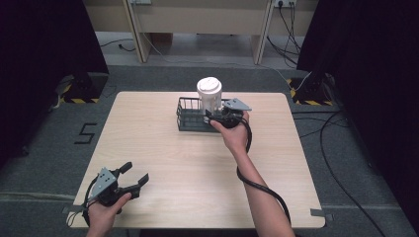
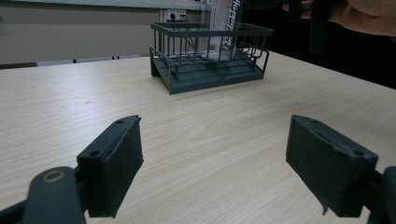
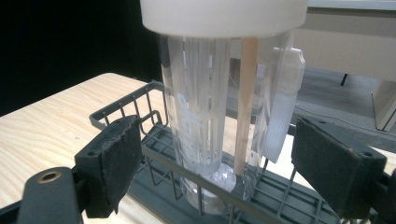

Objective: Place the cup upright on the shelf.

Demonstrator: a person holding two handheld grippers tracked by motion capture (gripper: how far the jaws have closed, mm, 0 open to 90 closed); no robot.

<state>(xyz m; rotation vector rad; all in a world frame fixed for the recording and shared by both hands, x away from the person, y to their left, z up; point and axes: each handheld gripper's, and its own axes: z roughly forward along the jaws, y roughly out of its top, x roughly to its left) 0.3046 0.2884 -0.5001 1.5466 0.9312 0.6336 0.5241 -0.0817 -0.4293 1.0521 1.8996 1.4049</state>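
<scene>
A clear plastic cup (image 1: 209, 96) with a white lid stands upright in a dark wire basket (image 1: 190, 117) at the table's far middle. In the right gripper view the cup (image 3: 219, 121) holds a wooden stick and stands between my open jaws, with a gap on each side. My right gripper (image 1: 213, 116) is at the basket's right end, beside the cup. My left gripper (image 1: 134, 174) is open near the front left corner, nothing between its jaws. The left gripper view shows the basket (image 2: 211, 56) farther off.
The light wooden table (image 1: 163, 163) is bare between the basket and the left gripper. A cable trails from the right gripper along the forearm. Dark curtains stand at both sides, with cables on the floor to the right.
</scene>
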